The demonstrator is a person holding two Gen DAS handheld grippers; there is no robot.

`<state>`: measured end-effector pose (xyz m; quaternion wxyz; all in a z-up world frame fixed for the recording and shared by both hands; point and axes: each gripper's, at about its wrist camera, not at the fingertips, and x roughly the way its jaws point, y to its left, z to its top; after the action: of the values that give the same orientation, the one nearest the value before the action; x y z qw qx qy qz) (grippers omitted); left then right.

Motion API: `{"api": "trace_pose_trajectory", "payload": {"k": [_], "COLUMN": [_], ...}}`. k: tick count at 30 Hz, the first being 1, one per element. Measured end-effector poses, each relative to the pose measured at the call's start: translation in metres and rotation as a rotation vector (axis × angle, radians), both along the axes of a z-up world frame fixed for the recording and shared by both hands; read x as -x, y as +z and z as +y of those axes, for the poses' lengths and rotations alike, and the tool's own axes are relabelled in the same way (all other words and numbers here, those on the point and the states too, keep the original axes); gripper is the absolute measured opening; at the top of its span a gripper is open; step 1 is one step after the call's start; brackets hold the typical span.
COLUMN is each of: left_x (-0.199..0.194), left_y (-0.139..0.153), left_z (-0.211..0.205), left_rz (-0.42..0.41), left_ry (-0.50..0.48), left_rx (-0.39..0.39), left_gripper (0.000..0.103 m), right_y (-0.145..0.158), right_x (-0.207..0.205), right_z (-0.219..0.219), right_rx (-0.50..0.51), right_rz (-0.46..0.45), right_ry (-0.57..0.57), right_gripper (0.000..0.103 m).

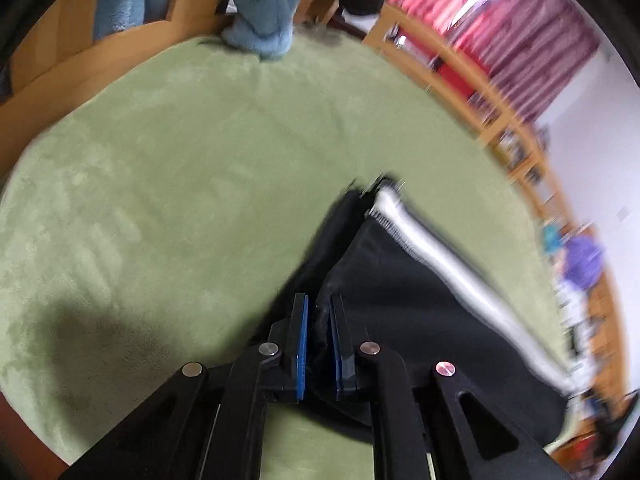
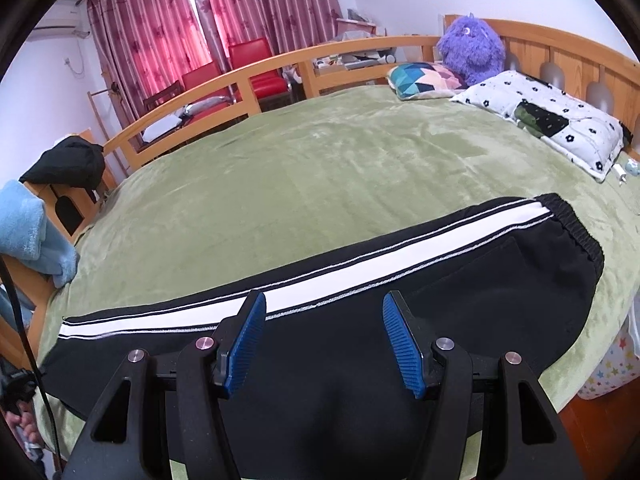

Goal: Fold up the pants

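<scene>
Two tongs: left tongs (image 1: 319, 344) clamp black pants (image 2: 500, 280), right tongs (image 2: 324, 340) gape above them.

Left tongs (image 1: 319, 312) pinch black pants (image 1: 384, 280) above the green blanket (image 1: 180, 160).

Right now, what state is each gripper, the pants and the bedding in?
left gripper: shut on pants, black fabric pinched between the pads.
right gripper: open, over the pants, holding nothing.
pants: laid lengthwise on the bed, white stripe up, not yet folded across.
green blanket: spread flat.
floral pillow: lying at the headboard.
</scene>
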<state>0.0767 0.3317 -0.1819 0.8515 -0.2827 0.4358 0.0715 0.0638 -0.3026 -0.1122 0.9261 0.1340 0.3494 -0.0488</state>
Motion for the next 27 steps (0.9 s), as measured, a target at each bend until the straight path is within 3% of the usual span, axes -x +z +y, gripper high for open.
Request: {"api": "trace_pose_trajectory", "payload": {"k": [2, 5, 7, 9, 11, 13, 15, 18, 19, 21, 24, 27], "left_x": [-0.009, -0.004, 0.003, 0.011, 0.015, 0.016, 0.008, -0.002, -0.007, -0.004, -0.007, -0.009], "left_y": [-0.018, -0.005, 0.015, 0.04, 0.053, 0.054, 0.043, 0.002, -0.018, -0.024, -0.012, 0.016], "left_z": [-0.004, -0.002, -0.006, -0.018, -0.029, -0.045, -0.065, -0.093, -0.099, -0.111, -0.116, -0.105], "left_rz": [0.082, 0.064, 0.053, -0.017, -0.062, -0.104, -0.089, 0.046, 0.131, 0.125, 0.166, 0.076], "left_ry": [-0.01, -0.005, 0.019, -0.004, -0.05, -0.115, -0.185, -0.245, -0.264, -0.293, -0.32, -0.306], "left_rx": [0.024, 0.029, -0.048, -0.122, -0.116, -0.045, -0.018, -0.135, -0.179, -0.277, -0.312, -0.224], "left_gripper": [0.015, 0.019, 0.043, 0.054, 0.063, 0.064, 0.064, 0.064, 0.063, 0.063, 0.064, 0.064], "right_y": [-0.002, -0.01, -0.019, -0.031, -0.048, -0.066, -0.087, -0.117, -0.12, -0.116, -0.103, -0.105], "right_x": [-0.002, -0.004, -0.005, -0.005, -0.001, 0.002, 0.007, 0.01, 0.013, 0.019, 0.026, 0.028], "right_z": [0.004, 0.013, 0.02, 0.031, 0.046, 0.062, 0.079, 0.097, 0.101, 0.103, 0.09, 0.084], "right_rx": [0.013, 0.041, 0.048, 0.066, 0.102, 0.134, 0.157, 0.27, 0.301, 0.332, 0.215, 0.127], "right_rz": [0.015, 0.055, 0.091, 0.127, 0.162, 0.21, 0.255, 0.344, 0.345, 0.322, 0.274, 0.251], "right_ry": [0.014, 0.065, 0.105, 0.144, 0.182, 0.227, 0.269, 0.293, 0.298, 0.307, 0.285, 0.261], "right_gripper": [0.06, 0.06, 0.061, 0.061, 0.061, 0.061, 0.061, 0.061, 0.061, 0.061, 0.061, 0.066]}}
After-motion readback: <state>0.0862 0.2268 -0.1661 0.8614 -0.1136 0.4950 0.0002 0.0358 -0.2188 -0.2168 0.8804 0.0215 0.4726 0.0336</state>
